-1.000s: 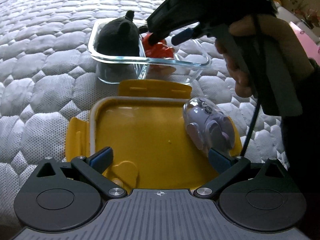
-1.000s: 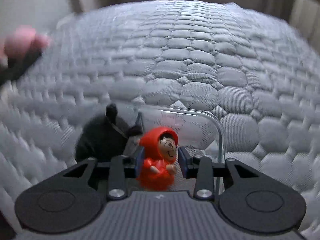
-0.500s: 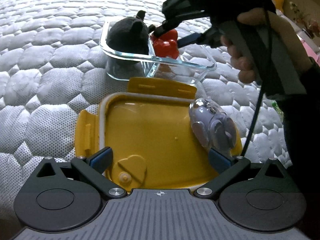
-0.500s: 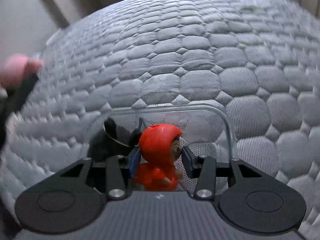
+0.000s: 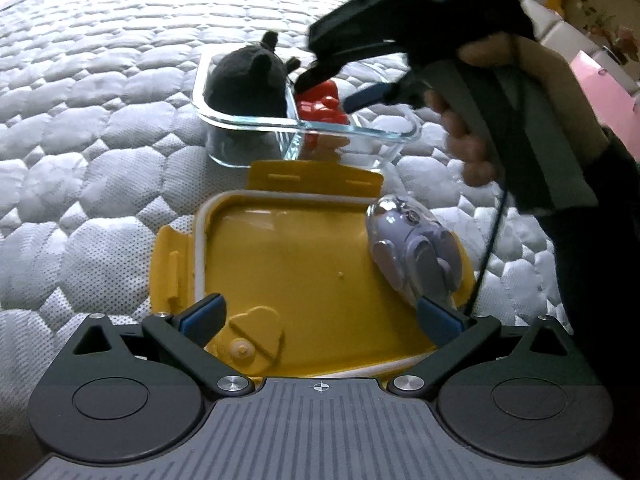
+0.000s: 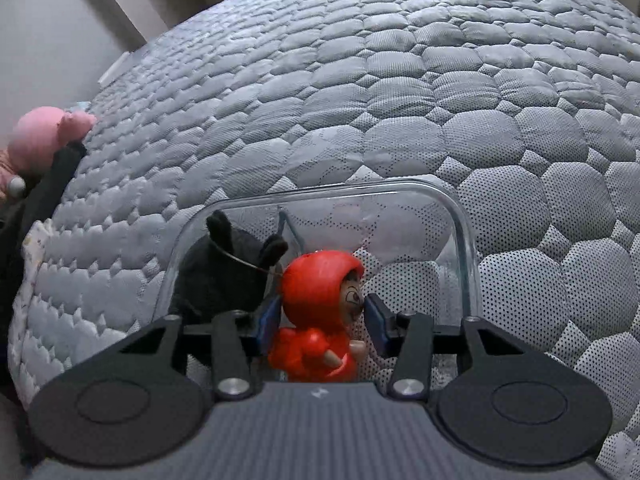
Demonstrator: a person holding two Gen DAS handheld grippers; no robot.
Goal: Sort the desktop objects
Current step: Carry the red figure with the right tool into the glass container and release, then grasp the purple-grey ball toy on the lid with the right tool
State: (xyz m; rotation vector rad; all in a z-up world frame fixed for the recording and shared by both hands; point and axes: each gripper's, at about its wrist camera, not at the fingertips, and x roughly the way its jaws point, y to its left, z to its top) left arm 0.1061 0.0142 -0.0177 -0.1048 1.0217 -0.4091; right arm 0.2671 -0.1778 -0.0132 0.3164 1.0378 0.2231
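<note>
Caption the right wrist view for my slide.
Right tongs lower a red figurine into a glass box beside a black plush.

Clear mouse [image 5: 414,258] on yellow lid [image 5: 288,264] — left gripper [image 5: 320,316] jaws wide.

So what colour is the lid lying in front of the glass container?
Yellow lid, white seal; left wrist view.

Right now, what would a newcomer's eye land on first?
The red hooded figure between the right gripper fingers, inside the right compartment of the glass container, beside a dark plush toy in the left one. Nearer, the yellow lid lies inner side up with a clear purple mouse on its right edge.
</note>
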